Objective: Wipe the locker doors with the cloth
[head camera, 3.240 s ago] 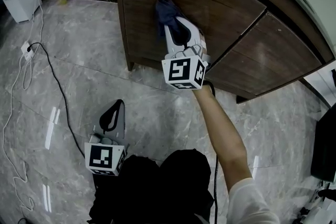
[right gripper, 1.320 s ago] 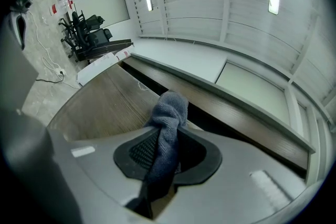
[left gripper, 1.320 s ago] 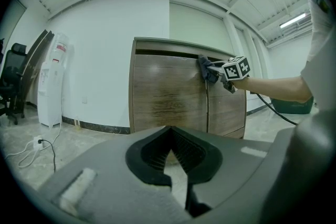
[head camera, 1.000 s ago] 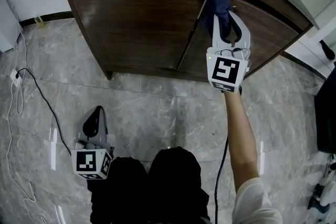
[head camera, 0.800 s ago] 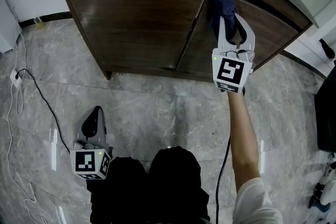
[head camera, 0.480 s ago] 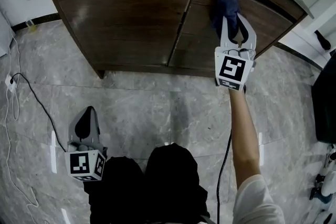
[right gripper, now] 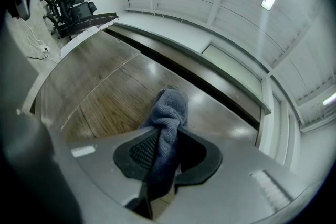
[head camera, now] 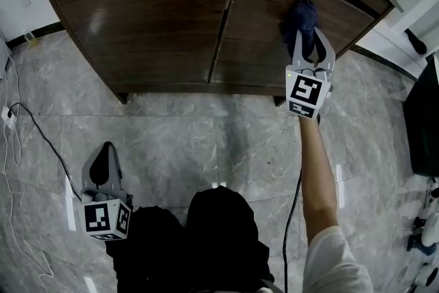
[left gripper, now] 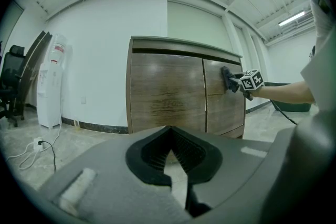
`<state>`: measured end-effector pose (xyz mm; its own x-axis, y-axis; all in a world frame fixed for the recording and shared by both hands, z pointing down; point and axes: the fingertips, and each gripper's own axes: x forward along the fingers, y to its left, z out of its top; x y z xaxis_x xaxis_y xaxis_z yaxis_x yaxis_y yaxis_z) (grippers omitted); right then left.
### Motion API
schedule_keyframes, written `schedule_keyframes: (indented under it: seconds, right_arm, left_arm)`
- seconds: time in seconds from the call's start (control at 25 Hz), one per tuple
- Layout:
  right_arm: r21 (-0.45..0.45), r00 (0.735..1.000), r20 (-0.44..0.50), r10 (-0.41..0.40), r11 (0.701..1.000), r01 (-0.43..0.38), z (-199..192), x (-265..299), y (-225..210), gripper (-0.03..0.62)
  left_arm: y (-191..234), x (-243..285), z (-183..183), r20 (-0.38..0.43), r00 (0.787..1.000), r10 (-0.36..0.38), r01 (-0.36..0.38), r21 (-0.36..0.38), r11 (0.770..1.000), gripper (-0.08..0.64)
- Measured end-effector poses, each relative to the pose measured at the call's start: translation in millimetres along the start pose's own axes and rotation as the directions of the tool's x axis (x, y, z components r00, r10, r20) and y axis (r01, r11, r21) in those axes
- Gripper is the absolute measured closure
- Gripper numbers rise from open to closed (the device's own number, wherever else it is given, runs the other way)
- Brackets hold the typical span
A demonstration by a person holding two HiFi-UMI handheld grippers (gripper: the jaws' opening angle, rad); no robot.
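A dark wooden locker stands against the wall with two doors, the left door (head camera: pixel 144 17) and the right door (head camera: pixel 264 31). My right gripper (head camera: pixel 300 27) is shut on a dark blue cloth (head camera: pixel 300 15), whose bunched end is pressed against the upper part of the right door. In the right gripper view the cloth (right gripper: pixel 169 118) sticks out between the jaws onto the wood (right gripper: pixel 105 92). My left gripper (head camera: pixel 103 168) hangs low over the floor, shut with nothing in it; its view shows both doors (left gripper: pixel 168 92) and the cloth (left gripper: pixel 227 77) far off.
Grey marble floor tiles (head camera: pixel 178 141) lie in front of the locker. A white cable (head camera: pixel 10 147) and a black cable (head camera: pixel 48 144) run along the floor at the left. A white water dispenser (left gripper: pixel 50 81) stands left of the locker. A dark object (head camera: pixel 422 120) sits at the right edge.
My right gripper has carried the cloth from the left door across the seam onto the right door, then a little further right and down. The left gripper stayed low.
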<state>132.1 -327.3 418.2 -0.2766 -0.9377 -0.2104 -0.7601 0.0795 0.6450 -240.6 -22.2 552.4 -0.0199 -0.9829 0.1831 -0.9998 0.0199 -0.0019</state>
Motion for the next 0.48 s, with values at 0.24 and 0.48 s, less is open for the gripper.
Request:
schedule_keyframes:
  seconds: [0.24,0.48]
  right_arm:
    - [0.062,0.997,-0.075,-0.011,0.998,0.015,-44.0,-7.2,-2.2,0.515]
    - [0.123,0.992,-0.125,-0.005,0.992,0.021,-74.6,-15.0,4.3,0.515]
  left_arm:
    - [-1.3,0.1,-0.1,-0.001,1.0,0.003,-0.003,0.005,1.0,0.56]
    - [-2.7,0.5,0.4,0.001,1.0,0.003,-0.003,0.007,1.0,0.56]
